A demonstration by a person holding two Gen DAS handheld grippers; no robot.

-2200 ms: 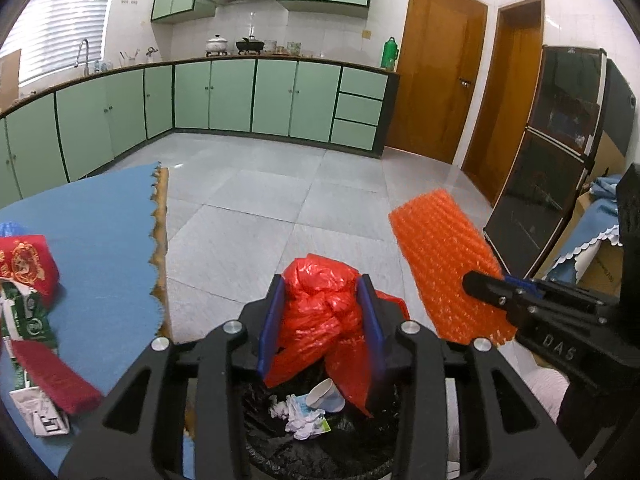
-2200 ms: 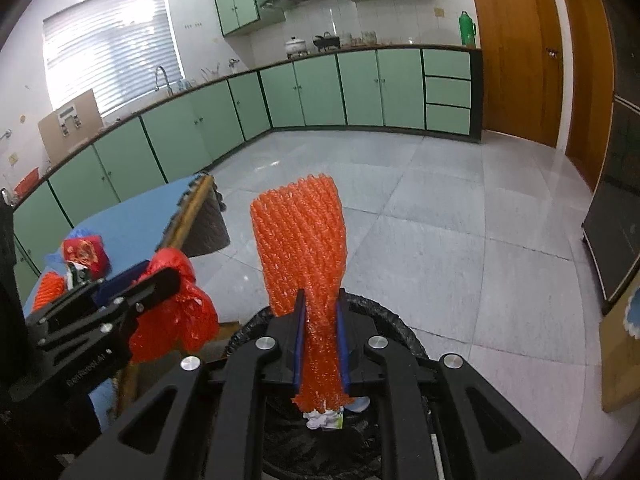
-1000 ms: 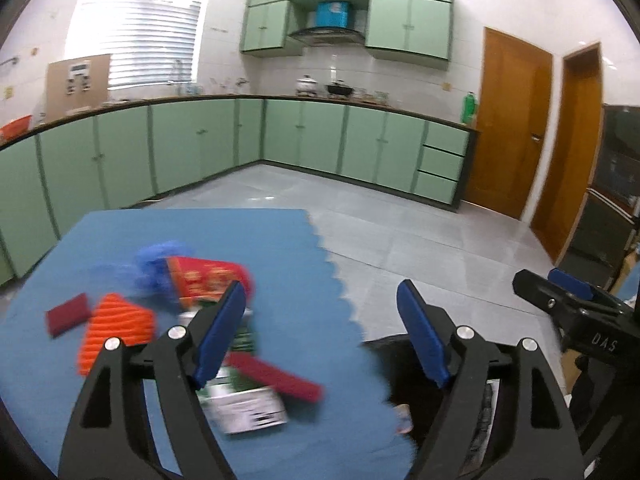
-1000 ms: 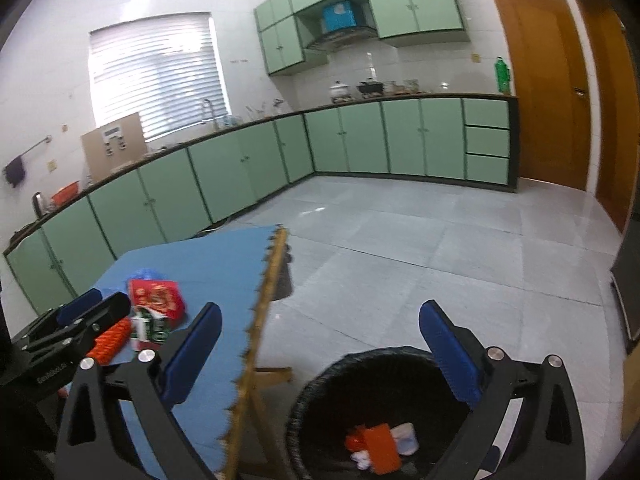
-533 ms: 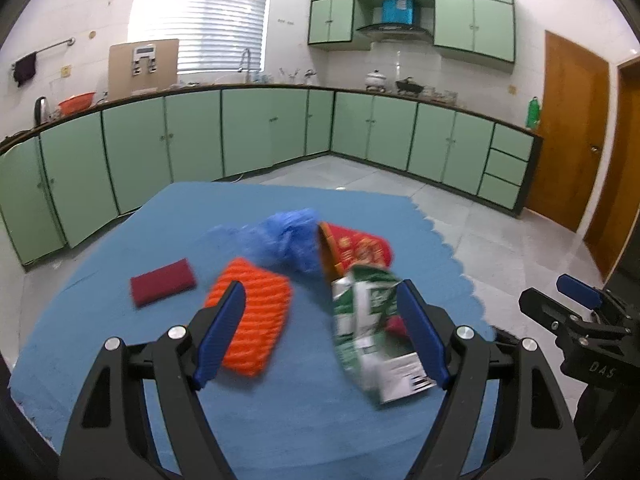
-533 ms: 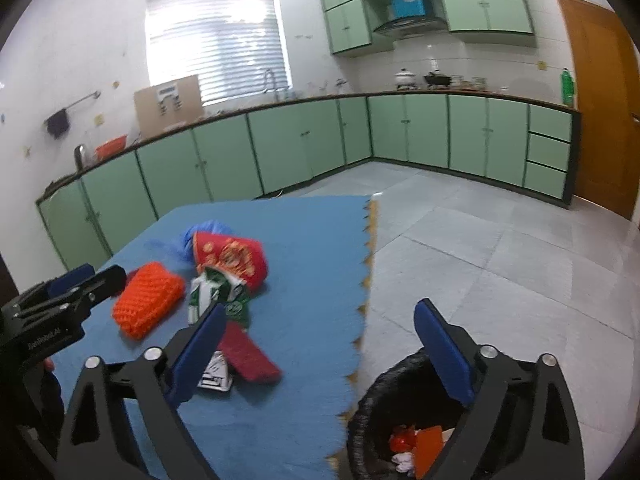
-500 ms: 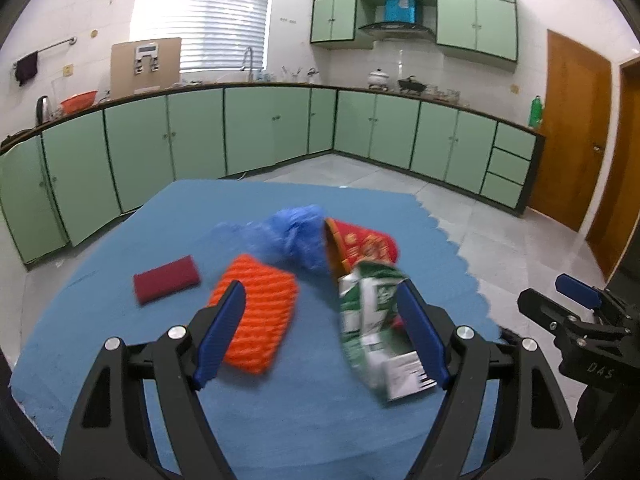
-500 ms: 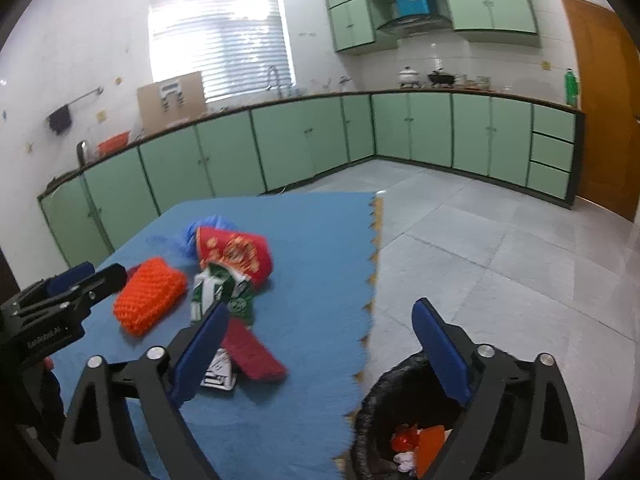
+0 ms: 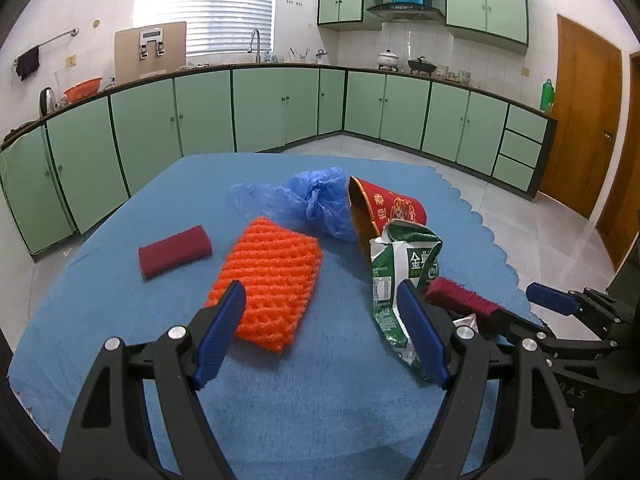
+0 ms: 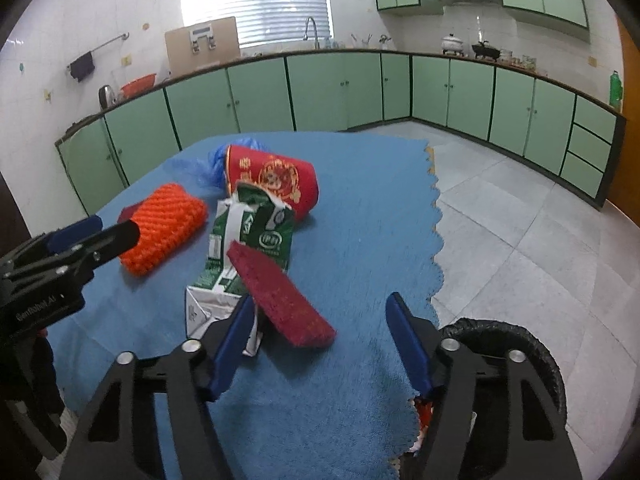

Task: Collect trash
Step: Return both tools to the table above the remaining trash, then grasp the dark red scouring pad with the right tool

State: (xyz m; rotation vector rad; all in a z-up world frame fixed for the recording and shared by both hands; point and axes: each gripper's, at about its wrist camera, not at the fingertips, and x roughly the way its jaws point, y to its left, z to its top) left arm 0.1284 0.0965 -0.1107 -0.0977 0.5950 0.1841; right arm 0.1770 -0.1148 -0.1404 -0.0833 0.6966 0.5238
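Trash lies on the blue cloth table [image 9: 304,400]: an orange foam net [image 9: 268,280], a dark red sponge [image 9: 174,251], a blue plastic bag [image 9: 316,202], a red paper cup [image 9: 386,210] on its side, a crushed green carton [image 9: 400,280] and a second dark red sponge [image 10: 280,296] lying on the carton. My left gripper [image 9: 320,332] is open and empty, just short of the orange net and carton. My right gripper [image 10: 320,340] is open and empty, just short of the second sponge. The black trash bin [image 10: 520,360] stands at the table's right edge.
Green kitchen cabinets [image 9: 280,108] line the far walls. Grey tiled floor [image 10: 520,220] lies to the right of the table. Brown doors [image 9: 584,120] are at the far right. The right gripper shows at the right edge of the left wrist view [image 9: 568,320].
Both grippers let go of the red bag and orange net over the bin, opened, and swung left to the table. They have since moved closer to the trash.
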